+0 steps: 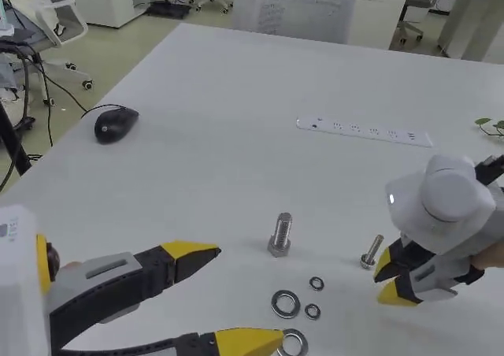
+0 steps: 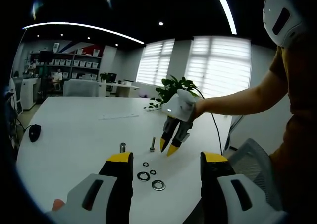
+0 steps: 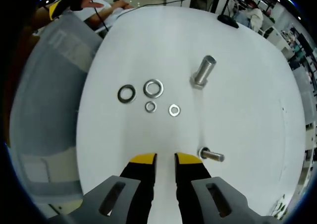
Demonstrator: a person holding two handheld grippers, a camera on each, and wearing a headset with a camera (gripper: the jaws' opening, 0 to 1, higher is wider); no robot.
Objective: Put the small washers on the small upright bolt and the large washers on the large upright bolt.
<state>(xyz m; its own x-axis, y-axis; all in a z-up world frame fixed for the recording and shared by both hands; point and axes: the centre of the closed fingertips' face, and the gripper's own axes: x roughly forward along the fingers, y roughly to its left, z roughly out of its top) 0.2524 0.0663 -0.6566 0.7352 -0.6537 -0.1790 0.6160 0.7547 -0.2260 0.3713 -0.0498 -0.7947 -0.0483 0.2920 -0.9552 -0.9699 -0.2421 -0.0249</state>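
Left gripper (image 1: 248, 295) wide apart, right gripper (image 1: 386, 283) barely apart, both empty. Four washers (image 1: 285, 302) loose on table (image 1: 236, 135); large bolt (image 1: 280, 235), small bolt (image 1: 372, 251) bare.

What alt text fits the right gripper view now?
Two large washers and two small washers lie loose on the white table, none on a bolt. The large bolt stands beyond them; the small bolt stands beside the right gripper, whose empty jaws are slightly apart.
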